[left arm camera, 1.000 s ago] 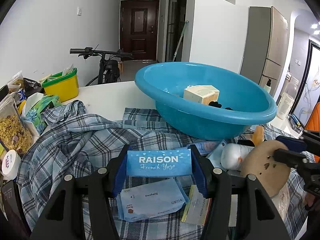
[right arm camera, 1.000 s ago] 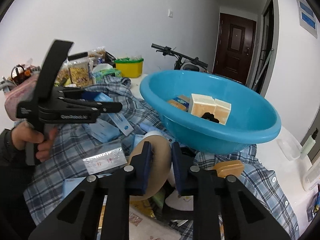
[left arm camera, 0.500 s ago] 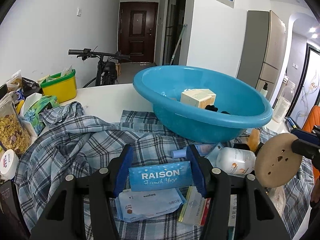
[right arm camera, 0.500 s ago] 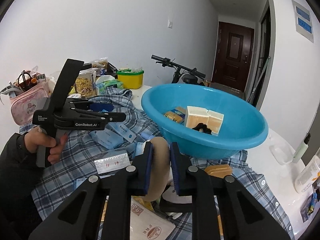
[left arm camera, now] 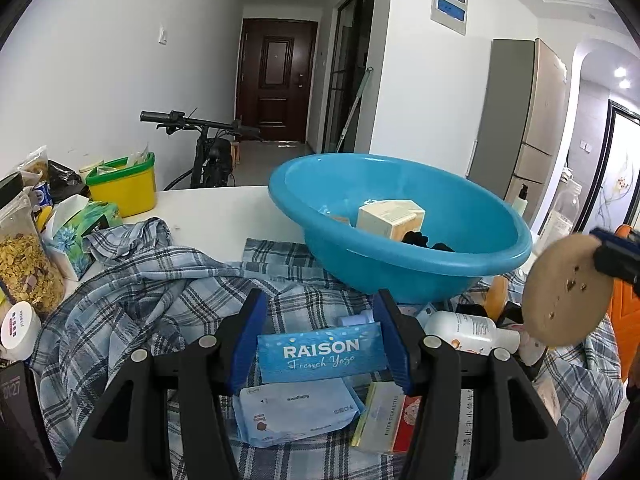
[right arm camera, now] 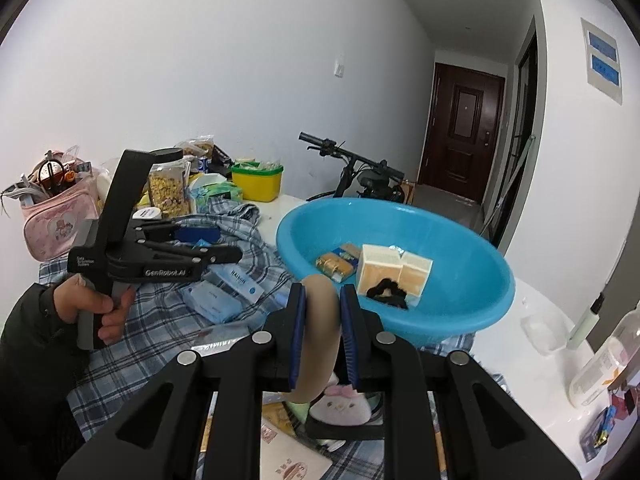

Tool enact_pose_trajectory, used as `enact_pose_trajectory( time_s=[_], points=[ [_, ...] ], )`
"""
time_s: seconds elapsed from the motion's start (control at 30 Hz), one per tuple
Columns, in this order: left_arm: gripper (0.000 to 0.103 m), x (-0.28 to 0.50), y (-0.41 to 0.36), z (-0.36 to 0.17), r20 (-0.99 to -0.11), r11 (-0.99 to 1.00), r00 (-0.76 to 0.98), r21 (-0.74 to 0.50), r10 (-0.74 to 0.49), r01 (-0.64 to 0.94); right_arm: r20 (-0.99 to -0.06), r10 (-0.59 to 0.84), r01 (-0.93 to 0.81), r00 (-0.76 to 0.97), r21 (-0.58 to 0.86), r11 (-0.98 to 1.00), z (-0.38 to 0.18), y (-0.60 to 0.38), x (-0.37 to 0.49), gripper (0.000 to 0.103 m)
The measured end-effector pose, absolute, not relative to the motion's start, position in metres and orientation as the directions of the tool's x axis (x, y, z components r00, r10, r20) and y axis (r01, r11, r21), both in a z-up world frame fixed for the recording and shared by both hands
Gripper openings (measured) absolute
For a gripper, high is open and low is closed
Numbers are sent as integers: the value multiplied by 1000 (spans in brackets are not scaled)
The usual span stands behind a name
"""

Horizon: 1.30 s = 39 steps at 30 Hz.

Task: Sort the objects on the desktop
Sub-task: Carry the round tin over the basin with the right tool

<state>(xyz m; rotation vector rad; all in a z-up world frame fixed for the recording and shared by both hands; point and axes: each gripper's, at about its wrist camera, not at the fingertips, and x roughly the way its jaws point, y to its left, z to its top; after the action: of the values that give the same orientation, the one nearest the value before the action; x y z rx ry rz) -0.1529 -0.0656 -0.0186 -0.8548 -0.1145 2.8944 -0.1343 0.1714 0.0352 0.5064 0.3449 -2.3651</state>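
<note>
Basin (right arm camera: 460, 320) holding cream boxes (right arm camera: 394, 270), black scrunchie (right arm camera: 386, 288), gold packet (right arm camera: 334, 264)

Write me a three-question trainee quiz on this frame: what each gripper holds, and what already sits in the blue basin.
1. True or false: the left gripper is shut on the blue RAISON packet.
2. Multiple choice: the right gripper holds A) a white bottle, B) a round tan disc, C) a tissue pack.
3. Fill in: the cream box and the black hair tie lie inside the ____.

Key
1. True: both pads press the packet's ends.
2. B: the disc is clamped edge-on between the pads, held up near the rim of the blue basin.
3. Blue basin.
</note>
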Motion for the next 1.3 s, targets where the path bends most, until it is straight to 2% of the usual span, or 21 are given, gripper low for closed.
enact_pose_trajectory(
  time_s=[0.73,1.03,1.3],
  points=[
    [58,-151,-64,-20,-540,-991,-831,-99,133,-94,-413,-536,620,-736,-94,-779,73,164,-232,17],
    [58,-152,-65,-21,-544,-991,-829,-100,131,-91,-417,-499,570,-759,-56,-820,53,161,-284,17],
    [58,-151,-65,-20,-542,-991,-831,-95,129,-92,-405,-450,506,-796,-38,-862,35,175,-293,17]
  ],
)
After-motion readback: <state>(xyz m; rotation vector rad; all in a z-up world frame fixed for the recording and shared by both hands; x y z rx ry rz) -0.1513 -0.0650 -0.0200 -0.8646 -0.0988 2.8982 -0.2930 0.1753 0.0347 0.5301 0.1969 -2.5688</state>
